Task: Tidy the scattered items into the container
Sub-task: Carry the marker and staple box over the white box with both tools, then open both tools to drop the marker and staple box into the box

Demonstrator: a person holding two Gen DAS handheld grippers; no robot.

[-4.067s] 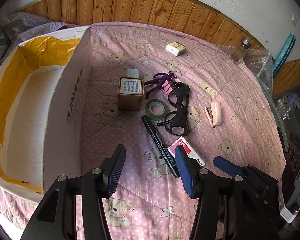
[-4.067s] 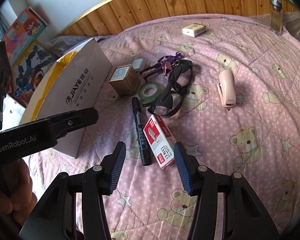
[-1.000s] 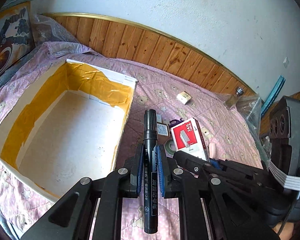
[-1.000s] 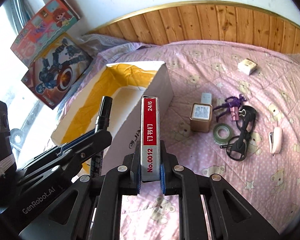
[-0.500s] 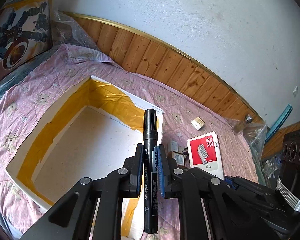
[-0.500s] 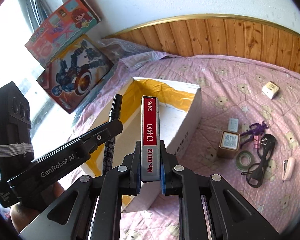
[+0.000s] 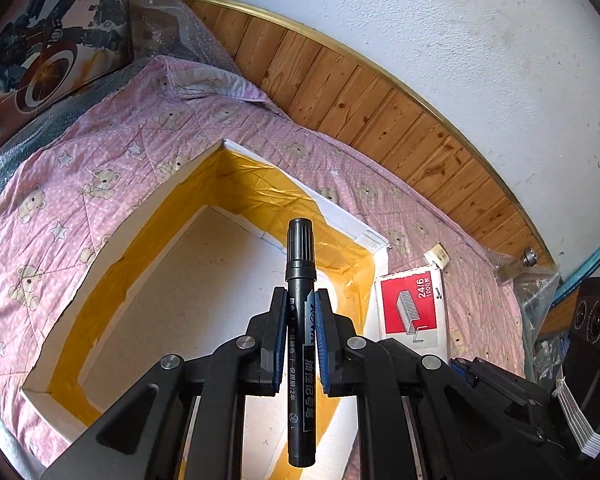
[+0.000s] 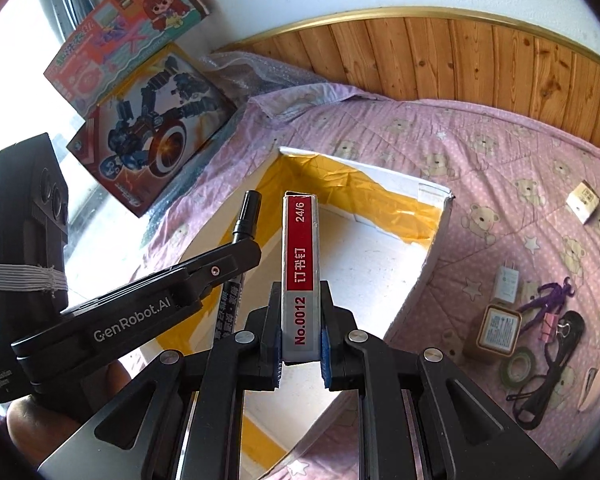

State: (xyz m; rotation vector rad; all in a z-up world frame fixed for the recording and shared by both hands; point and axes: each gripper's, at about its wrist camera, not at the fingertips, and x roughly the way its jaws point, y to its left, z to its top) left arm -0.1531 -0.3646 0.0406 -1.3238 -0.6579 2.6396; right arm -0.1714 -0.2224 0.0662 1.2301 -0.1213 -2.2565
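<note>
Both tools have travelled from the cluttered part of the bed to the container. Four seconds ago they hung open over the scattered items; now my left tool point(image 7: 299, 334) is clamped on the black marker point(image 7: 300, 320) and my right tool point(image 8: 300, 340) is clamped on the red-and-white staple box point(image 8: 301, 276). Within the last half second the cardboard box point(image 7: 112, 248) has grown larger in both views, so both loads now sit above its open top. In my judgement, transport is nearly complete and release is the next step.

Orientation of the loads:
- Marker: long axis runs forward along the fingers. The capped end points away from me, toward the far yellow-taped wall of the box; the butt end points back toward me.
- Staple box: held on its narrow edge, long axis also forward, the end printed "24/6" leading.

Items not yet collected lie on the pink quilt point(image 8: 500, 168) to the right of the box: a square tin point(image 8: 498, 330), a green tape roll point(image 8: 518, 366), black glasses point(image 8: 556, 364), a pink stapler point(image 8: 592, 388) and a small white carton point(image 8: 584, 201).
</note>
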